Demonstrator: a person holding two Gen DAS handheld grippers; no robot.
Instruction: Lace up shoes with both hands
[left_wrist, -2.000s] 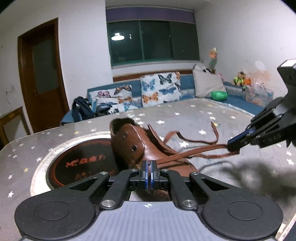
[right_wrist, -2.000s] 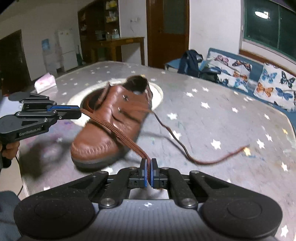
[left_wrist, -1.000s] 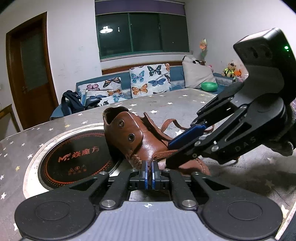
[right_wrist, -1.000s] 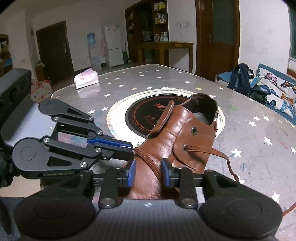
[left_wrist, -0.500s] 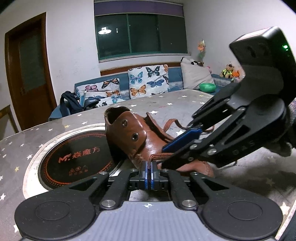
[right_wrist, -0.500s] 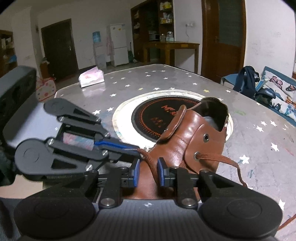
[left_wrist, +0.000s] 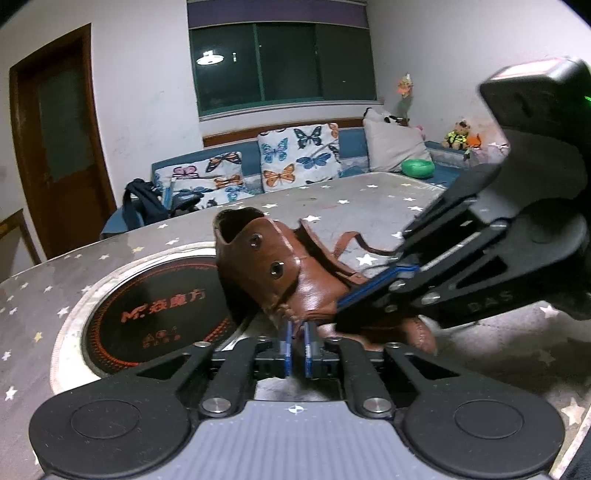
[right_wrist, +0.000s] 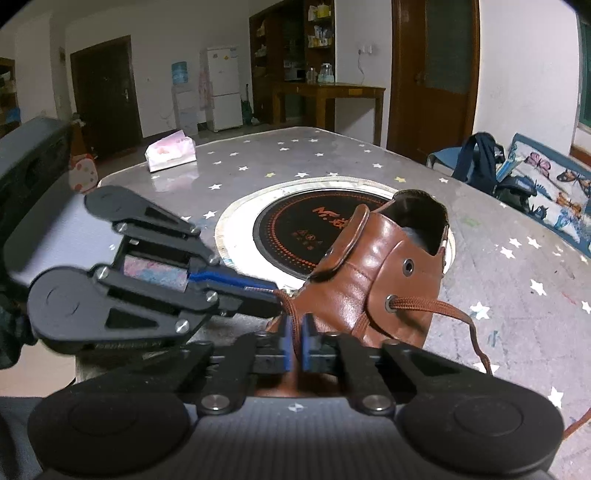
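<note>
1. Lace (right_wrist: 293, 325) runs between the narrowly parted pads of the right gripper (right_wrist: 294, 349), apparently pinched; the left gripper (left_wrist: 297, 345) stands slightly released beside it.
2. Brown shoe (right_wrist: 373, 280) lies just beyond both.
3. Star-patterned table (right_wrist: 517, 280) carries an inset cooktop (left_wrist: 162, 310); a sofa (left_wrist: 295, 162) stands far behind.

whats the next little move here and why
Probably ease the left claw open and let the right claw draw the lace away. Both meet on one strand beside the shoe, and the right pads look tight on it.
</note>
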